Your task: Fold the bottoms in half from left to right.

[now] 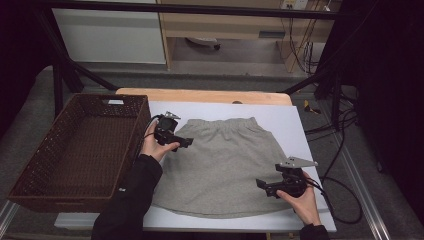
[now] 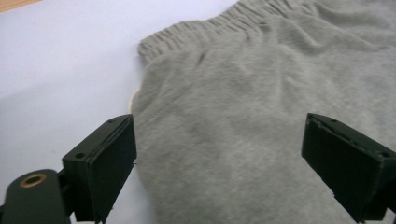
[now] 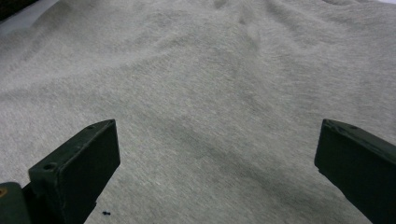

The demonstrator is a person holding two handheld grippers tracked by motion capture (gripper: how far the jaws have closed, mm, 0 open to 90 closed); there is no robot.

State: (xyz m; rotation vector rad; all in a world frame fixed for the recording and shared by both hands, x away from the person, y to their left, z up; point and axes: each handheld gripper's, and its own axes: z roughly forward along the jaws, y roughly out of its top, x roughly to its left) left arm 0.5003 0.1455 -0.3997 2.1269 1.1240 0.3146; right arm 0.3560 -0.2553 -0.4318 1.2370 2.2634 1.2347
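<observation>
While spread, fingers (image 2: 109, 163) flank skirt (image 2: 243, 116).

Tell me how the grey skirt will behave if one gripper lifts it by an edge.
The grey skirt would probably hang limp and fold, since it lies flat with soft wrinkles. Its gathered waistband looks thicker, so it may give a firmer hold. The fuzzy knit seems unlikely to slip between the jaws.

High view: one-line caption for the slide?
Left gripper and right gripper, jaws open, poised at opposite sides of a flat grey skirt beside a wicker basket.
</observation>
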